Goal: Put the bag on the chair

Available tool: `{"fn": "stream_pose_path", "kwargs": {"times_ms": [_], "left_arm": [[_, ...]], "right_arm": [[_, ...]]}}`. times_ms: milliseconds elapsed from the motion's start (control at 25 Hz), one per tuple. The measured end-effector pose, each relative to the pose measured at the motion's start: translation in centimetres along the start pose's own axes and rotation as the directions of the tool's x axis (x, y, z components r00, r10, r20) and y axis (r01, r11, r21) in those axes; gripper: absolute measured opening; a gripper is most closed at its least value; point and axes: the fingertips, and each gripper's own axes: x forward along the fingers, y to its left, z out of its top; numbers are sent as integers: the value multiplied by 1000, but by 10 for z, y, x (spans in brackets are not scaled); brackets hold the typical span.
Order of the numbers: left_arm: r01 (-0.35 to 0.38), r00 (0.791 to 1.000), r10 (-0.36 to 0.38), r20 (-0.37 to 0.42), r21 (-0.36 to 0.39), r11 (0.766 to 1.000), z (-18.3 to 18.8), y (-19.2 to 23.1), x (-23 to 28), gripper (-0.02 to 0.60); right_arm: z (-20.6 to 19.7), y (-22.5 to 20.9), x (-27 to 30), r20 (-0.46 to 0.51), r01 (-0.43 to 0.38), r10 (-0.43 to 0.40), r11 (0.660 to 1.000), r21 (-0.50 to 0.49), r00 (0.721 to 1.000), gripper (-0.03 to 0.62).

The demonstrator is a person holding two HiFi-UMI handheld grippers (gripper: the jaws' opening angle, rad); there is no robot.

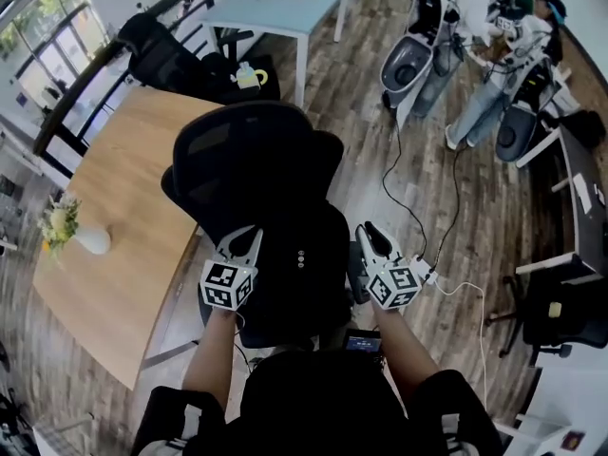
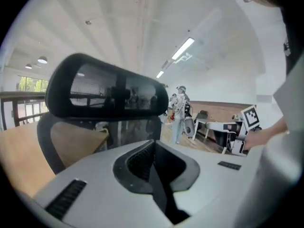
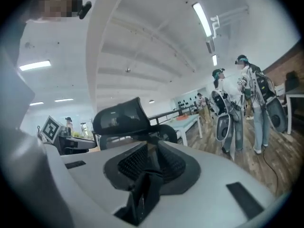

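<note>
A black office chair with a mesh back stands right in front of me. Over its seat hangs a black bag, held up between my two grippers. My left gripper is shut on a thin black strap at the bag's left side, and my right gripper is shut on a wider black strap at its right side. In the left gripper view the pads pinch the strap below the chair's headrest. The right gripper view looks along its jaws at the same headrest.
A wooden table with a vase of flowers stands close on the left. A light blue table is farther back. People with equipment stand at the back right. Cables run over the floor; a dark chair stands at right.
</note>
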Motion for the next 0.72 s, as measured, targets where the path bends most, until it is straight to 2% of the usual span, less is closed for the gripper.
{"fn": "stream_pose_path", "kwargs": {"times_ms": [120, 160, 360, 440, 600, 720], "left_arm": [[-4, 999, 0, 47, 91, 996, 28, -9, -32, 3], [-11, 998, 4, 64, 106, 994, 34, -11, -44, 3], [-20, 981, 6, 192, 73, 997, 62, -27, -105, 3], [-25, 976, 3, 217, 97, 995, 67, -38, -122, 3], [-43, 962, 12, 272, 106, 993, 72, -66, -155, 3], [-76, 948, 45, 315, 85, 994, 69, -92, -188, 3]], "right_arm": [[39, 28, -30, 85, -18, 21, 999, -35, 996, 11], [49, 38, -40, 105, -25, 30, 998, -50, 994, 12], [90, 81, -93, 187, -53, 81, 987, -150, 979, 11], [102, 93, -110, 222, -56, 94, 984, -171, 970, 11], [105, 102, -151, 269, -51, 98, 982, -180, 958, 11], [91, 106, -187, 253, -67, 115, 980, -189, 961, 11]]}}
